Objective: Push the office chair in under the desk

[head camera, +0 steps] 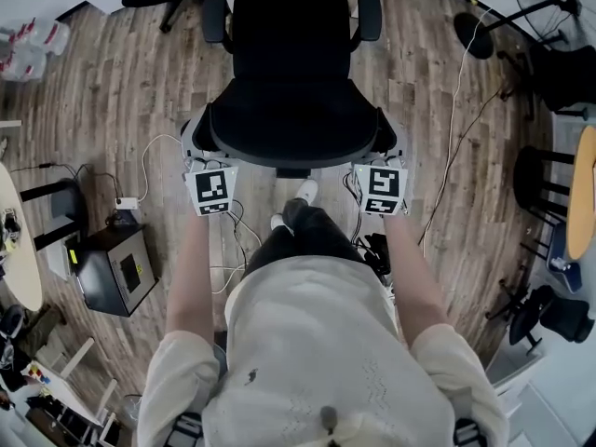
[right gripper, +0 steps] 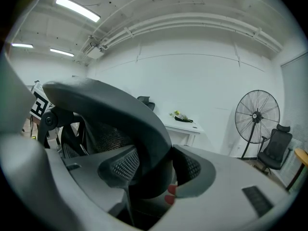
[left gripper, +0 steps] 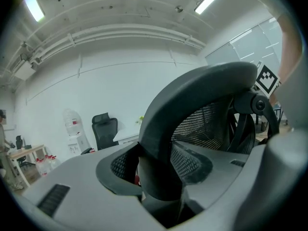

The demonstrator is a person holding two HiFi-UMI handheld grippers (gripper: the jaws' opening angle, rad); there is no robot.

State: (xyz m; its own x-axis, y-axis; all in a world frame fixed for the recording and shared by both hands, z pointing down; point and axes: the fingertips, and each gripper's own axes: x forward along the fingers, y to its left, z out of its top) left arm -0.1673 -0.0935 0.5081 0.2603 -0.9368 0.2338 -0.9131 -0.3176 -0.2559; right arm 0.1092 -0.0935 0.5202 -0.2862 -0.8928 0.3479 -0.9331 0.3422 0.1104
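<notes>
Arms out in front of me. My left gripper (head camera: pixel 197 156) is clamped on the left end of the backrest (head camera: pixel 293 128), jaws pressing either side of its grey rim. My right gripper (head camera: pixel 386 155) has the same bite on the right end. The office chair (head camera: pixel 291 45) stands just ahead on the wood floor (head camera: pixel 121 91), seat facing away from me. Farther off there's a white desk (right gripper: pixel 185 125) by the far wall, with a standing fan (right gripper: pixel 257 114) to its right.
</notes>
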